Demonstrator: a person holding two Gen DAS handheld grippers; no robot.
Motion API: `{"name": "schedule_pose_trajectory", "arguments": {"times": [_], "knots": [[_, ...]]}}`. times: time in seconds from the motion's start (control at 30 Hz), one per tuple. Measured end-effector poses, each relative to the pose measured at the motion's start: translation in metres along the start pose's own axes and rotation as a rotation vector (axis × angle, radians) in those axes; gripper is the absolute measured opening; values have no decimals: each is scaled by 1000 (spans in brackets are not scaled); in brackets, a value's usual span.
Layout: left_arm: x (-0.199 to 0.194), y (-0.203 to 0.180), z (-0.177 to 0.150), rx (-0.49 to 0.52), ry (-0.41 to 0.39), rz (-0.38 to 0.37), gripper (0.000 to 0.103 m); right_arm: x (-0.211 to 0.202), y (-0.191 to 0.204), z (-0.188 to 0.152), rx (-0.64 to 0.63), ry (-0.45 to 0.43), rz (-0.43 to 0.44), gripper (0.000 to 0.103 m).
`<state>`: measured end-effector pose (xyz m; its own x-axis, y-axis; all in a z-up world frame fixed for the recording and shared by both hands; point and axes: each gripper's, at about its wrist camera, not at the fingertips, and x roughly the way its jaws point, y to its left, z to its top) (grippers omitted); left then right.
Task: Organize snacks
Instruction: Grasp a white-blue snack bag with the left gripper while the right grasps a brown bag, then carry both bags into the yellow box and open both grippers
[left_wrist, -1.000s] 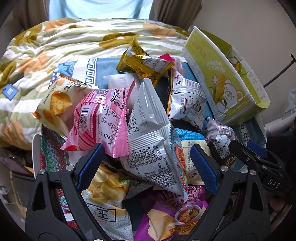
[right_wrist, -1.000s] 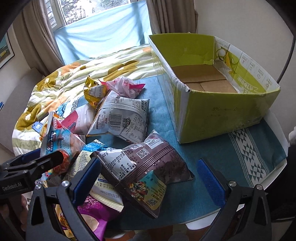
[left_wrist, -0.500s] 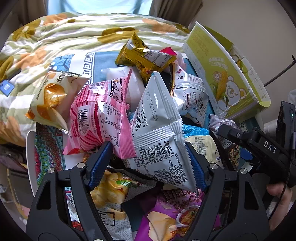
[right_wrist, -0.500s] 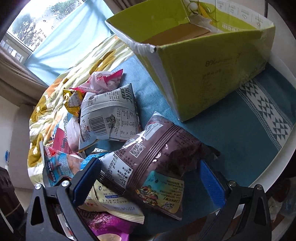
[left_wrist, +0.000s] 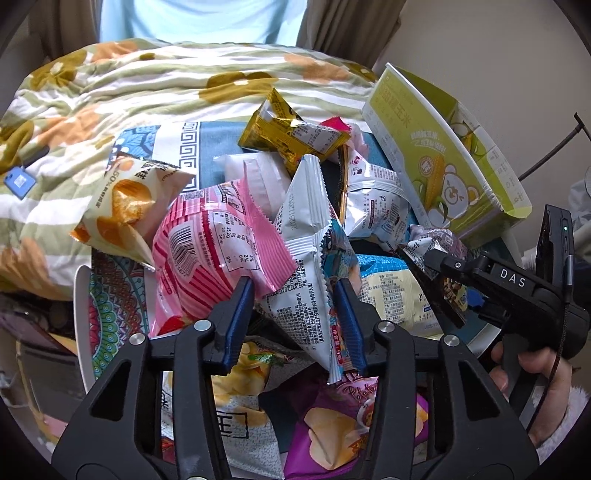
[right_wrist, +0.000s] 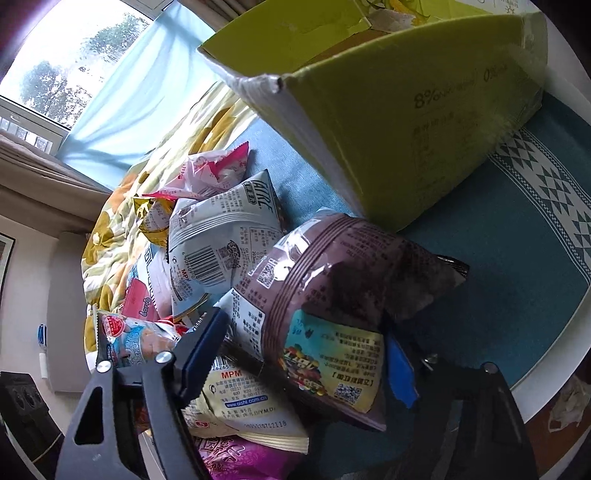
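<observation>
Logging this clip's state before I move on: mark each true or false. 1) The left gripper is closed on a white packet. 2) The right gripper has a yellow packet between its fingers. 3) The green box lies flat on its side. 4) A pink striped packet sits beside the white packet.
1) True: the left gripper pinches the white packet.
2) False: the right gripper has the brown packet between its fingers.
3) False: the green box stands open side up.
4) True: the pink striped packet touches it.

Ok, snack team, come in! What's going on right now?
Left gripper jaws just closing, pinching the silver packet. Right gripper jaws just closing round the brown bag. Green box waits beyond. Other snacks crowd both packets.
</observation>
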<state>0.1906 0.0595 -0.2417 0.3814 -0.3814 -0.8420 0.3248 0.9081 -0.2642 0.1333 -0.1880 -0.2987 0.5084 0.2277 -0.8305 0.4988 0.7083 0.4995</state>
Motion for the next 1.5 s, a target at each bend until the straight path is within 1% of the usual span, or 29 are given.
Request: {"name": "schedule_pose_trajectory", "arguments": {"times": [0.1,0.2,0.33,0.4,0.57,0.67,0.77,0.83,0.9,0.93,0.97,1.03,1.1,1.2,1.3,1.4,1.5], "knots": [[-5,3,1,-5,-14,0,34,-3,0,3,-5,-11,14,57],[-9,3,1,-12,-24,2,31,-5,-2,3,-13,-18,25,50],[-10,3,0,-29,-12,6,31,-11,-3,4,-32,-31,34,46],[-10,4,-2,-38,-8,-6,31,-18,-6,2,-41,-39,40,46],[-12,-2,-9,-25,10,7,31,-25,-8,0,-54,-43,48,46],[-4,-7,-11,-25,33,11,31,-26,-6,0,-54,-44,53,46],[6,-10,-6,-34,34,18,32,-28,-9,0,-58,-44,58,46],[16,-10,-3,-38,51,21,35,-31,-13,0,-61,-45,59,46],[25,-11,1,-41,64,22,43,-32,-11,-1,-61,-48,60,46],[28,-10,2,-48,66,18,44,-32,-11,-1,-61,-49,62,46],[31,-9,3,-59,70,10,49,-32,-9,0,-62,-50,64,46],[36,-5,4,-86,78,-16,50,-33,-8,0,-66,-54,67,45],[38,-5,4,-90,75,-27,50,-33,-8,0,-69,-56,69,45],[38,-10,5,-55,70,-18,35,-33,-7,1,-67,-59,75,45],[33,-12,7,-44,55,-26,26,-33,-8,0,-69,-61,81,45],[25,-14,7,-33,31,-29,22,-34,-10,1,-71,-63,90,45],[16,-20,9,-19,6,-24,20,-35,-9,2,-82,-66,95,45]]}}
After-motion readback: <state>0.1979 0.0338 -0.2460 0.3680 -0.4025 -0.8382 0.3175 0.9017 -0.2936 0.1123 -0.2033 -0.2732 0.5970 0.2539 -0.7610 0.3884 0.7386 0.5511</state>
